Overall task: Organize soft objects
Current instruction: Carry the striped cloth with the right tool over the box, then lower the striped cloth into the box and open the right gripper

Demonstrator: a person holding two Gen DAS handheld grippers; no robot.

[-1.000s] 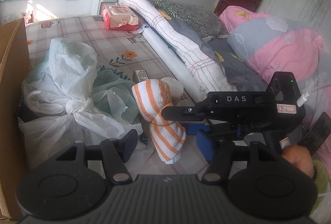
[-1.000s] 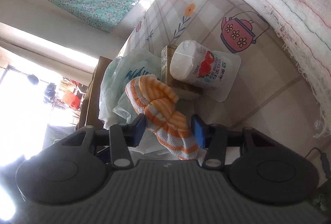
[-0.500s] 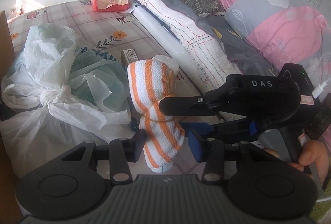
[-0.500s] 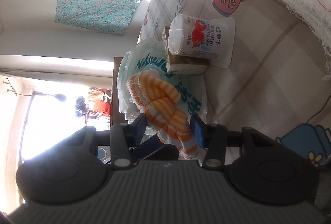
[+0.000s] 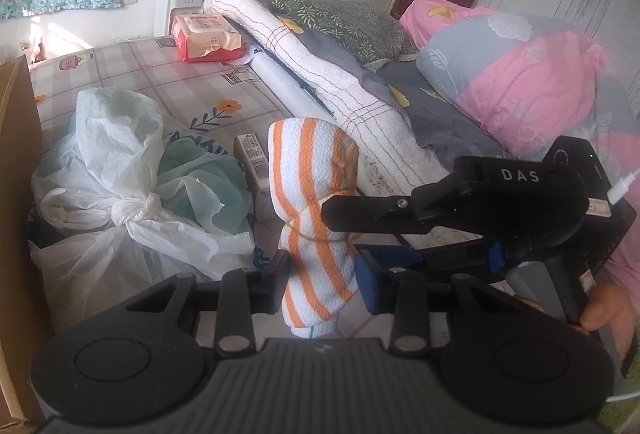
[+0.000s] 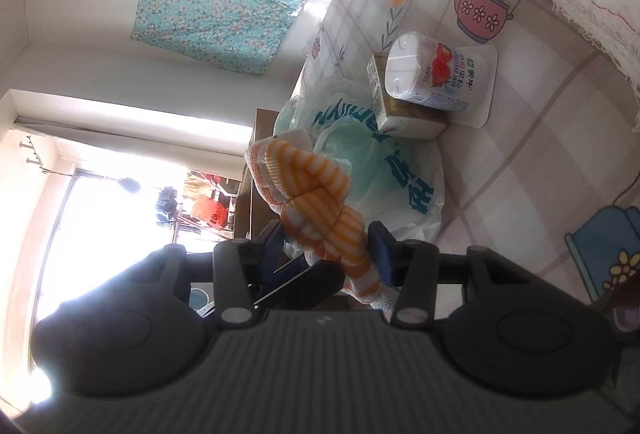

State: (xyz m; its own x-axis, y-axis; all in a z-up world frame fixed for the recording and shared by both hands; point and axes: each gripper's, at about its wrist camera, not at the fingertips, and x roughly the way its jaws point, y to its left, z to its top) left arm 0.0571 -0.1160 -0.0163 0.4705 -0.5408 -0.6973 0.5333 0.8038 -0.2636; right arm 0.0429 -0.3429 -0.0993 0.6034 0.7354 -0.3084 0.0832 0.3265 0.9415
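An orange-and-white striped towel (image 5: 312, 169), rolled and pinched at its waist, stands upright above the patterned mattress (image 5: 192, 89). My right gripper (image 5: 348, 234) comes in from the right and is shut on the towel's waist; in its own view the towel (image 6: 316, 201) fills the gap of the right gripper (image 6: 328, 246). My left gripper (image 5: 323, 280) has the towel's lower end between its jaws, which are closing, with both pads touching the cloth. The towel's bottom tip hangs below the left fingers.
Knotted white and green plastic bags (image 5: 120, 161) lie left of the towel beside a cardboard box wall (image 5: 16, 153). A small carton (image 5: 252, 157) and a yogurt cup (image 6: 432, 73) sit behind. A rolled white blanket (image 5: 320, 73), pink quilt (image 5: 520, 93) and wipes pack (image 5: 204, 41) lie beyond.
The left jaws have narrowed from wide apart to touching the towel's lower end. The right gripper has kept its hold on the towel and shifted a little.
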